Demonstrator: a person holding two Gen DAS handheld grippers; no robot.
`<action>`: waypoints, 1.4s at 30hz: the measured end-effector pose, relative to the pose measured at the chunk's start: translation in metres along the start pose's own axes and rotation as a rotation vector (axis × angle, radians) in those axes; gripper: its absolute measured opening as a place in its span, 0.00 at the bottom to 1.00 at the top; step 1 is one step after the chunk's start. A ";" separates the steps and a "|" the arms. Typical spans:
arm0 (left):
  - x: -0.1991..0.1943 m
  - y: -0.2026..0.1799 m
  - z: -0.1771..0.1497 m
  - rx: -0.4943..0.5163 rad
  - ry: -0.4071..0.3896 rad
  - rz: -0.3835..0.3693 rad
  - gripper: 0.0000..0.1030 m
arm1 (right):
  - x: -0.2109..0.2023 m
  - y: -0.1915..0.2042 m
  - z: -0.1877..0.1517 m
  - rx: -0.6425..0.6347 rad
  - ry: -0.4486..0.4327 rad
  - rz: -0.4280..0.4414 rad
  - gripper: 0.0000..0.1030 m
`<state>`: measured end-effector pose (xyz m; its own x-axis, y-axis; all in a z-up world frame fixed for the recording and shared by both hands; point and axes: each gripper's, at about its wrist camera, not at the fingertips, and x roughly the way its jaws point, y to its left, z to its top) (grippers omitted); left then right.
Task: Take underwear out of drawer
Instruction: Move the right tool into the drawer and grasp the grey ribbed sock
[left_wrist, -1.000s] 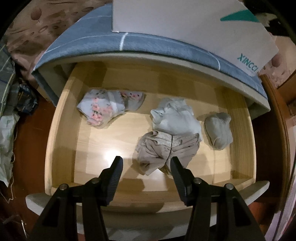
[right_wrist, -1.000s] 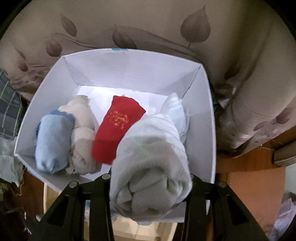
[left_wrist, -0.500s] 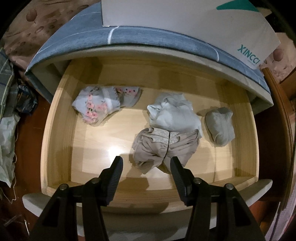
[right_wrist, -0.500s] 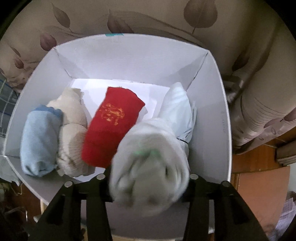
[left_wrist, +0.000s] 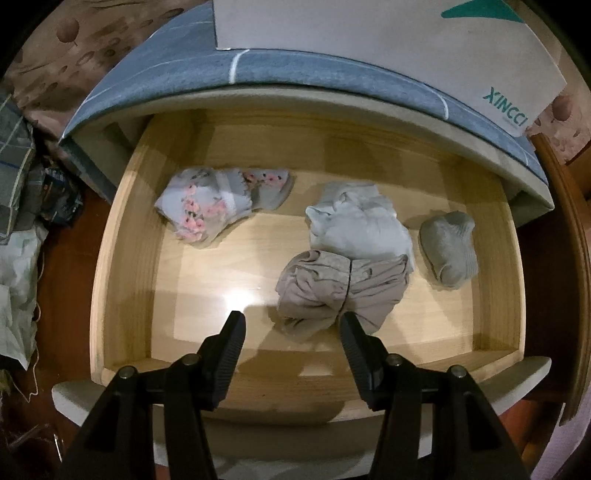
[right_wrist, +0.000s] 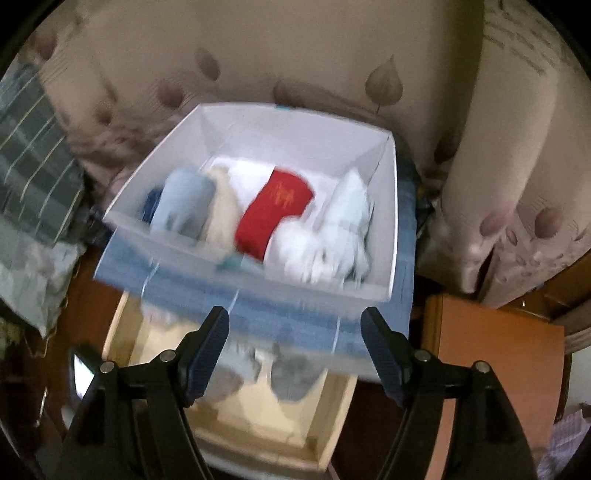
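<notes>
Pale wood drawer (left_wrist: 125, 258) stands pulled open under the left gripper (left_wrist: 291, 326), jaws spread and empty, pointing steeply down. Four pieces lie on the drawer floor: beige underwear (left_wrist: 332, 291) just ahead of the jaws, nearest the right-hand finger, not touched; white underwear (left_wrist: 360, 225) touching its far edge; grey bundle (left_wrist: 448, 251) apart to the right; floral underwear (left_wrist: 218, 206) well off to the far left.

Right gripper (right_wrist: 295, 323) hangs over the blue-grey cloth (right_wrist: 280, 306) covering the cabinet top, near edge of the white box (right_wrist: 325, 147) just beyond. Its jaws have just been opening; nothing between them now. View is blurred. Inside the box: white roll (right_wrist: 317, 251) at the near right, red roll (right_wrist: 275, 212) beside it, then a cream roll (right_wrist: 221, 206) and a light blue roll (right_wrist: 184, 205) to the left.
</notes>
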<state>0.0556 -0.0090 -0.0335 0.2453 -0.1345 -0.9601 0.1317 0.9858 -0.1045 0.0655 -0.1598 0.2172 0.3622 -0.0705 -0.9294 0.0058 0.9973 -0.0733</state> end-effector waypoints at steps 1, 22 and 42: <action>0.000 0.000 0.000 0.000 0.002 0.001 0.53 | -0.002 0.001 -0.012 -0.008 0.010 0.000 0.69; 0.005 0.011 0.002 -0.038 0.028 -0.032 0.53 | 0.151 -0.014 -0.121 0.201 0.262 0.020 0.48; 0.010 0.011 0.004 -0.038 0.052 -0.054 0.53 | 0.229 0.002 -0.119 0.187 0.367 -0.011 0.48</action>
<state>0.0630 0.0001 -0.0437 0.1883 -0.1831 -0.9649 0.1064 0.9805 -0.1653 0.0373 -0.1767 -0.0386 0.0050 -0.0507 -0.9987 0.1899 0.9806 -0.0488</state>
